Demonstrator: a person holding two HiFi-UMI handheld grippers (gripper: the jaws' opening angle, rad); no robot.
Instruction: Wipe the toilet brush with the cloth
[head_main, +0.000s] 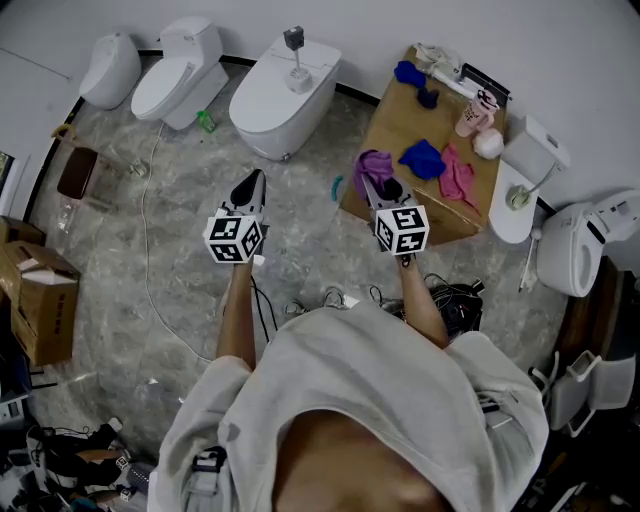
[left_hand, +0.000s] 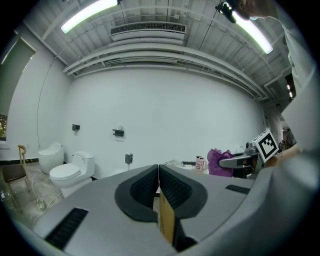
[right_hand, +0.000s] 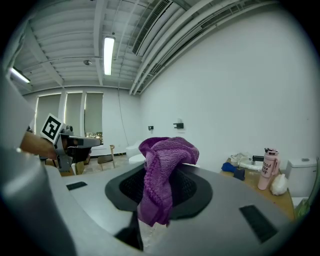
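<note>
My right gripper (head_main: 381, 186) is shut on a purple cloth (head_main: 368, 165), which bunches up over its jaws and hangs down between them (right_hand: 161, 175). It hovers over the near left corner of a wooden table (head_main: 392, 120). My left gripper (head_main: 250, 184) is shut with nothing between its pads (left_hand: 172, 189), held above the floor in front of a white toilet (head_main: 272, 100). A brush-like tool with a grey head (head_main: 294, 41) stands upright in a white base on that toilet. A white-handled brush in a round holder (head_main: 519, 196) rests on another toilet at the right.
The table carries blue cloths (head_main: 421, 158), a pink cloth (head_main: 458, 177) and a pink bottle (head_main: 474, 113). More toilets (head_main: 178, 76) line the back wall. A cardboard box (head_main: 40, 300) stands at the left, and cables (head_main: 150, 230) trail across the marble floor.
</note>
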